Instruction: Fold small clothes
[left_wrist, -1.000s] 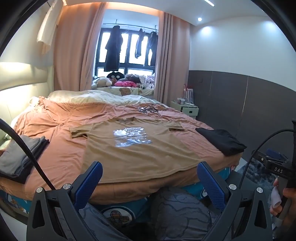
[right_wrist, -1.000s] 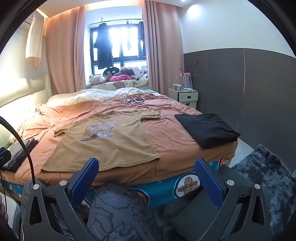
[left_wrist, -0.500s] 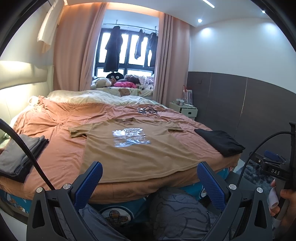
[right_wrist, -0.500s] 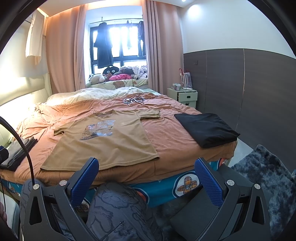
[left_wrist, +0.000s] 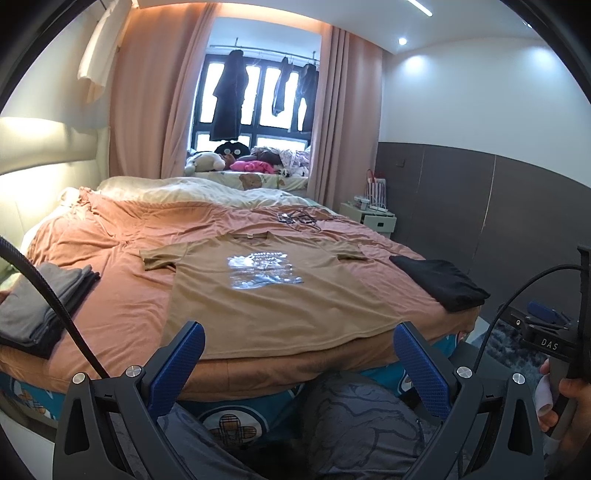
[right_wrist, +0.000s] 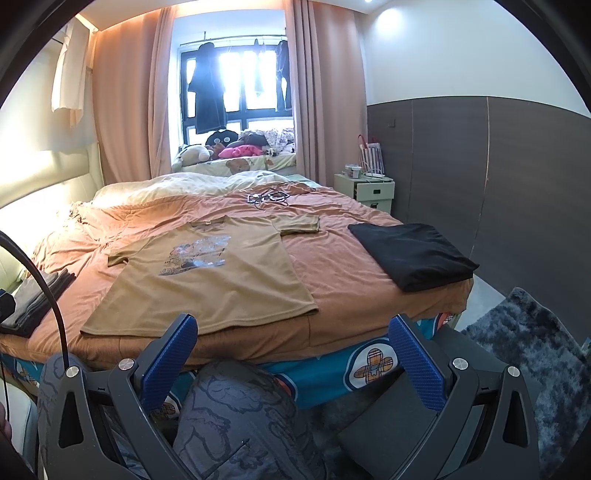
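Landmark: tan T-shirt (left_wrist: 273, 295), spread flat, print up, on bed (left_wrist: 110, 295), hem at near bed edge.

Left of shirt: grey folded stack (left_wrist: 40, 302). Bare sheet between stack and shirt gives me room.

My left hand-held gripper (left_wrist: 295, 362) is spread wide, holds nothing, short of hem. Right hand-held gripper (right_wrist: 293, 354) likewise.

Step, I judge: approach before first fold. Next I need a pinch at hem corner or sleeve.

Right of shirt: black folded garment (right_wrist: 413, 254), well apart.

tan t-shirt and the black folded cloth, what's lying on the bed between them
Nothing: only bare orange sheet separates the tan t-shirt from the black folded cloth, clearest in the right wrist view.
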